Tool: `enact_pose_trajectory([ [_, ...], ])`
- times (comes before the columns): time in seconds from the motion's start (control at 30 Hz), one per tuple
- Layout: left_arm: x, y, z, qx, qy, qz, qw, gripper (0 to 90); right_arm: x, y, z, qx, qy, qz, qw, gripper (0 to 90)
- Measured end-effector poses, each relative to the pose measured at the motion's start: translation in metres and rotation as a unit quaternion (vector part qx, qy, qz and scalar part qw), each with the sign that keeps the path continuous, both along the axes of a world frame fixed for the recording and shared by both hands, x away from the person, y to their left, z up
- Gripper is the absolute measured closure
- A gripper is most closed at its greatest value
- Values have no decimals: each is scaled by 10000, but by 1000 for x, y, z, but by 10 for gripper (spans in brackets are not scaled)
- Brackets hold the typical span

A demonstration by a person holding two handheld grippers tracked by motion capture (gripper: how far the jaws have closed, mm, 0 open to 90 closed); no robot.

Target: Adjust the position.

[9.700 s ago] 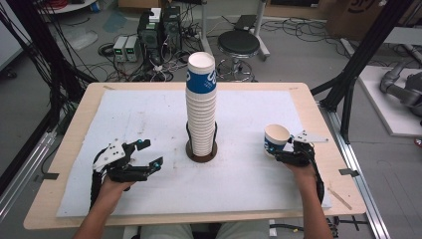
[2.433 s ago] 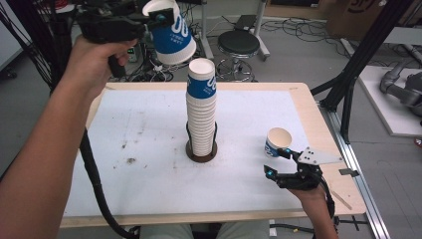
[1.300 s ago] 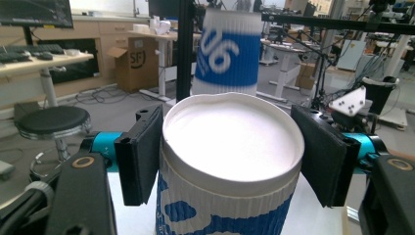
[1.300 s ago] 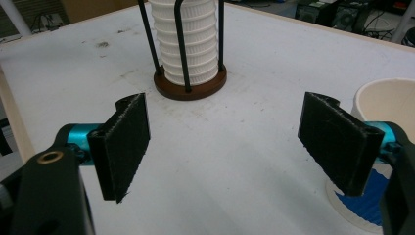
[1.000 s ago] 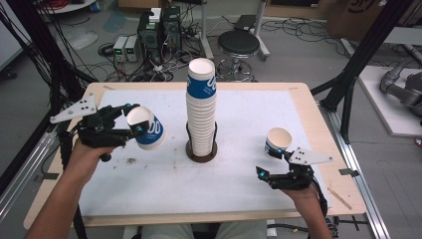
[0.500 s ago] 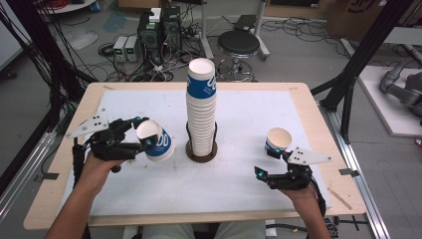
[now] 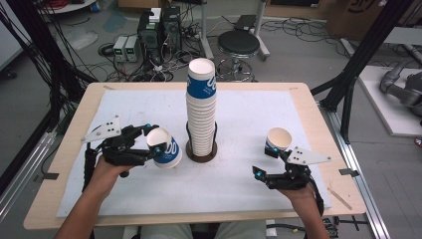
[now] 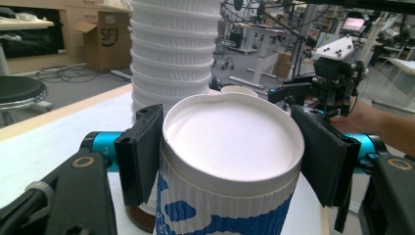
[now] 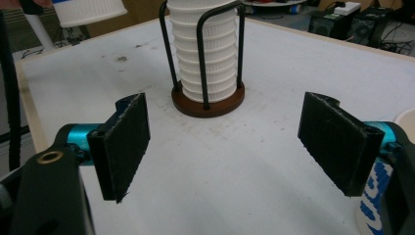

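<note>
I count two loose paper cups, one tall stack of cups, one cup holder and two grippers on the white table mat.

The stack of cups stands upright in the cup holder, a dark round base with black wire uprights, at the middle of the table. The cups are nested too tightly for me to count.

My left gripper is clamped on the first loose cup, the held cup. In the left gripper view its two black pads press on opposite sides just under the rim, and the cup looks empty inside. It is white with ribbed walls and blue print, tilted with its mouth toward my hand, just left of the holder and near the mat; I cannot tell whether it touches it.

The second cup stands upright on the mat at the right, empty, just beside my right gripper. That gripper's jaws stand wide apart in the right gripper view, with nothing between them but bare mat.
</note>
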State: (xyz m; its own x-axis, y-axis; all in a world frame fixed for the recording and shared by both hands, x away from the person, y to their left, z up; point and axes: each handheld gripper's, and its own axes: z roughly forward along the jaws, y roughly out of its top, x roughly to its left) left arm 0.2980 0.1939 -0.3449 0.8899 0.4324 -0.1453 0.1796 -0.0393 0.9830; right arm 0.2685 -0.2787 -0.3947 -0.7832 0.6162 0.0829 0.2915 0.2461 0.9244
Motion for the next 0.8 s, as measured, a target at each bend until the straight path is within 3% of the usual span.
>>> enact_pose_trajectory([
  [0.4, -7, -21, -19, -57, 58, -264, 9996, 310, -3, 34, 5, 60, -5, 693, 9976, 199],
  [0.8, -8, -40, -16, -6, 40, -571, 9984, 310, 2, 56, 7, 190, 72, 1267, 9917, 199],
])
